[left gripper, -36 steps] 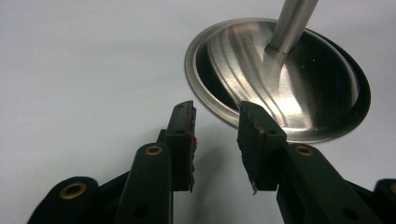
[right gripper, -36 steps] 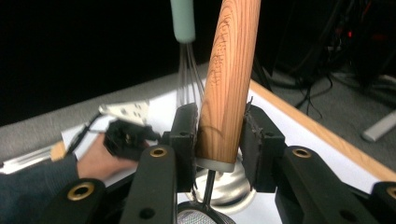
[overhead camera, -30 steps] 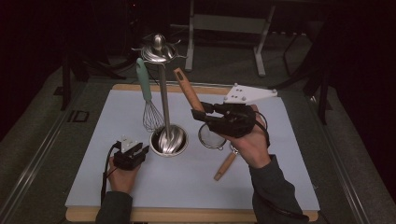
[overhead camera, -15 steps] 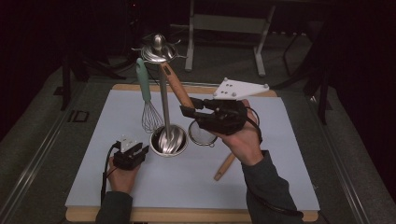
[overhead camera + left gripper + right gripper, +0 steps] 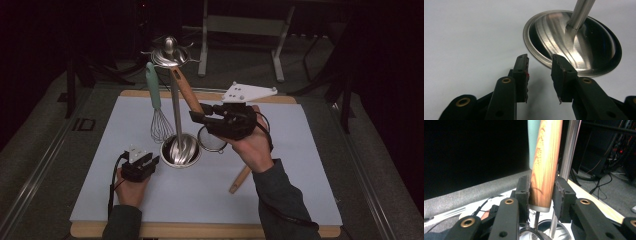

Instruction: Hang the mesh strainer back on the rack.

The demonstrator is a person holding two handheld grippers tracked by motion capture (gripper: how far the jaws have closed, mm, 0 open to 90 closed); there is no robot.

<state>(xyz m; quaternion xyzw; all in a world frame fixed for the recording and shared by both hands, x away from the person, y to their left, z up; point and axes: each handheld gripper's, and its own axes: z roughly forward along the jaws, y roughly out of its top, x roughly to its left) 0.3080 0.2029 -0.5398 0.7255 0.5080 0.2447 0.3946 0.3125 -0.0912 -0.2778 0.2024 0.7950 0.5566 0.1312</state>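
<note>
We have the right tool [image 5: 196,116] pinching the wooden handle of the strainer [image 5: 189,98] near its lower end, just above the metal collar. The handle leans up toward the hook ring at the top of the steel stand [image 5: 174,112], with the mesh bowl [image 5: 212,140] hanging just beside the stand's dished base. We judge this utensil light and stiff: the wood gives the pads a dry, sure bite, while the thin neck and fine mesh would bend or dent if squeezed, so the handle is the place to grip. Held low, the long handle can swing, so a firm clamp matters while we steer its tip to a hook.

The left tool [image 5: 148,162] rests on the tabletop [image 5: 290,150] with its jaws spread and nothing between them, right at the base's rim.

The right gripper view shows what the high view cannot: both pads pressed flat on the wood grain [image 5: 545,165], the grey collar just below them, and the mint handle of the whisk [image 5: 533,142] close behind. The left gripper view shows the gap between the open pads [image 5: 521,72] and the polished base [image 5: 574,42]. The high view alone gives the layout: whisk [image 5: 159,112] hanging at the stand's left and another wooden handle [image 5: 240,179] lying on the mat.
</note>
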